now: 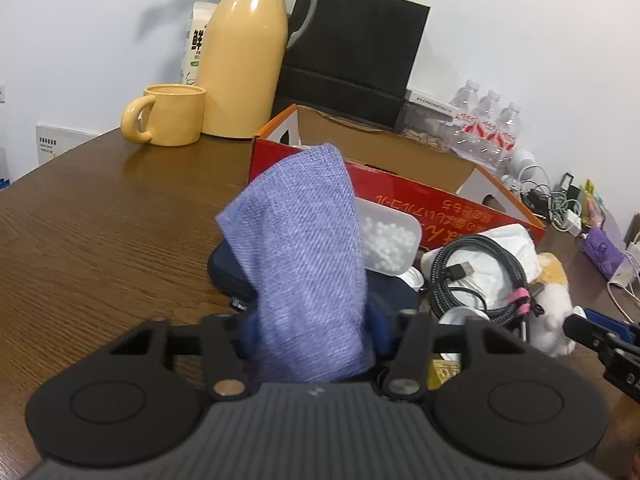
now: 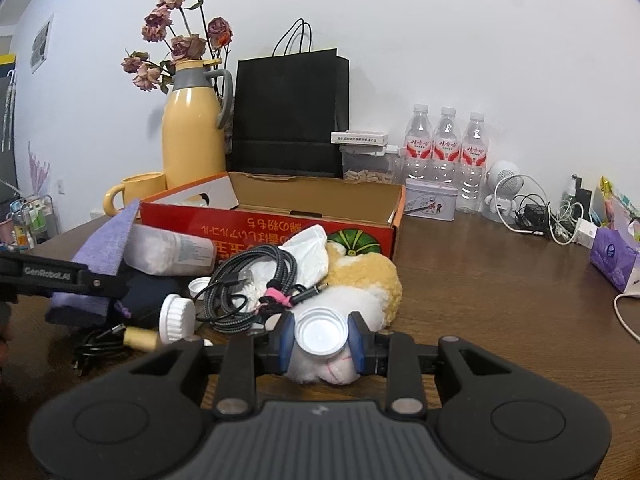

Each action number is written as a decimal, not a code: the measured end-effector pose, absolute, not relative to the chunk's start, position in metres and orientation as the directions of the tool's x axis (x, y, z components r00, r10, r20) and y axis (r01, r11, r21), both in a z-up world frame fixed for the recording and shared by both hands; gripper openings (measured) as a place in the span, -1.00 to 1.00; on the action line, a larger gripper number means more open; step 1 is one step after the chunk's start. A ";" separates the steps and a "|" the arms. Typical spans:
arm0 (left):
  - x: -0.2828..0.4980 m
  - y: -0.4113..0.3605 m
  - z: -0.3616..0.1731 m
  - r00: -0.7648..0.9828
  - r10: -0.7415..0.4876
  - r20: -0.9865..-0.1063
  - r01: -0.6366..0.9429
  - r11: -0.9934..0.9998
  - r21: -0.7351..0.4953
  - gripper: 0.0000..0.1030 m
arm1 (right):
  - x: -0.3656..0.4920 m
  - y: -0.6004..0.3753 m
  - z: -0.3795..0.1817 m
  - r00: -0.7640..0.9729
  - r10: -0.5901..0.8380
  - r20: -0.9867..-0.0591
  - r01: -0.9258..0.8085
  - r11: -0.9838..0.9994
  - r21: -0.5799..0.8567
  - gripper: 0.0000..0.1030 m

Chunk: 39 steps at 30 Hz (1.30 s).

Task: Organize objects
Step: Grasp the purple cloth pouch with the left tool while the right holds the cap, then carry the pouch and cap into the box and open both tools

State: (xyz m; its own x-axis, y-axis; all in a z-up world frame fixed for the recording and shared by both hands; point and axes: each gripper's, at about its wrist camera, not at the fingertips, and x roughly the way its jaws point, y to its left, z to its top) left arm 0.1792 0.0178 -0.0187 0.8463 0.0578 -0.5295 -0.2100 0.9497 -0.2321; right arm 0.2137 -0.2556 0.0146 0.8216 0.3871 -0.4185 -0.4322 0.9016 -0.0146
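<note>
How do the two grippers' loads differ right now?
The left gripper is shut on a purple cloth, soft and standing up tall between its fingers; the right gripper is shut on a small white cap, rigid and round. The cloth hides much of the left wrist view; the cap hides little of the right. Both are gripped between blue pads.

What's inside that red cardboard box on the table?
The red cardboard box stands open. From the right wrist view only its bare brown inner walls and a folded-in flap show. Its floor is hidden behind the front wall, so whether anything lies in it cannot be told.
</note>
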 end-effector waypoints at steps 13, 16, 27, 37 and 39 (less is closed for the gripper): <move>0.157 0.012 0.012 0.899 0.041 -0.435 -0.103 0.988 -0.118 -0.65 | 0.203 -0.241 0.018 0.825 0.391 -0.409 -0.453 0.889 -0.065 -0.47; 0.162 0.008 0.027 0.917 0.031 -0.398 -0.073 0.993 -0.090 -0.65 | 0.200 -0.232 0.028 0.827 0.417 -0.377 -0.477 0.875 -0.078 -0.47; 0.221 -0.011 0.066 0.949 -0.023 -0.314 0.008 0.999 -0.051 -0.65 | 0.242 -0.185 0.084 0.857 0.440 -0.268 -0.485 0.865 -0.130 -0.47; 0.296 -0.003 0.078 0.953 0.039 -0.300 -0.062 0.996 -0.069 -0.65 | 0.325 -0.141 0.094 0.851 0.421 -0.313 -0.459 0.886 -0.058 -0.47; 0.313 -0.002 0.077 0.951 0.054 -0.304 -0.078 0.995 -0.067 -0.65 | 0.339 -0.132 0.091 0.847 0.419 -0.328 -0.456 0.889 -0.043 -0.47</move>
